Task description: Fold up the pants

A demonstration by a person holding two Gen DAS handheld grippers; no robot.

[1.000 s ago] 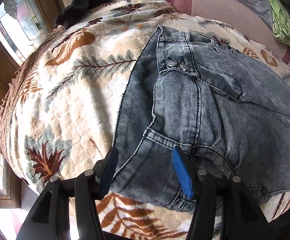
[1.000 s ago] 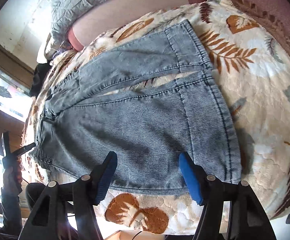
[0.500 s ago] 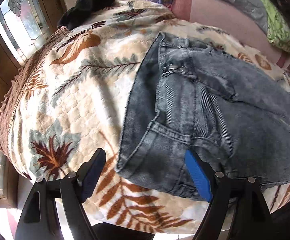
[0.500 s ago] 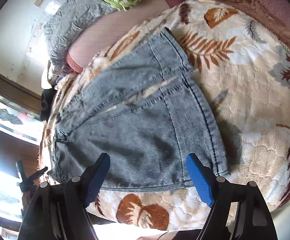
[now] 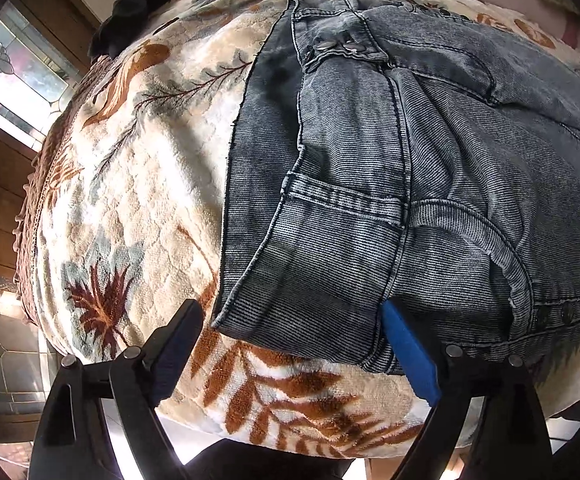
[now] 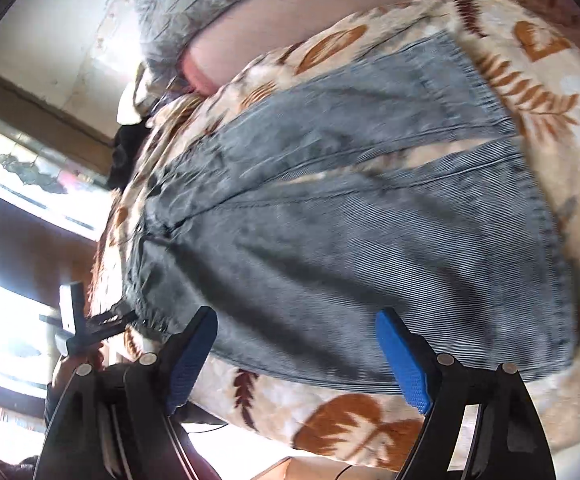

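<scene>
Window (image 5: 18, 76): I am seeing stained glass in a wooden frame at the far left of my left wrist view, past the left edge of the bed.
Black cloth (image 5: 142, 4): it is lying bunched at the far left corner of the blanket.
Blanket (image 5: 138, 184): cream with brown and grey-blue leaves, it is covering the bed and carrying the pants.
My left claw (image 5: 290, 344): I am holding it released, and its jaws have just been opening; they are straddling the near left corner of the waistband without pressing on it.
Pants (image 5: 389, 184): grey-blue denim, they are lying flat on the blanket, waistband toward the left edge, with metal buttons (image 5: 339, 45) showing at the fly.
Pant legs (image 6: 409, 184): in my right wrist view they are stretching toward the right, parted by a narrow wedge of blanket, hems ending short of the right edge.
My right claw (image 6: 295, 354): I am holding it released too, jaws just having been opening, hanging over the near edge of the closer leg with nothing gripped.
Grey quilt (image 6: 210, 4): it is lying along the far edge.
</scene>
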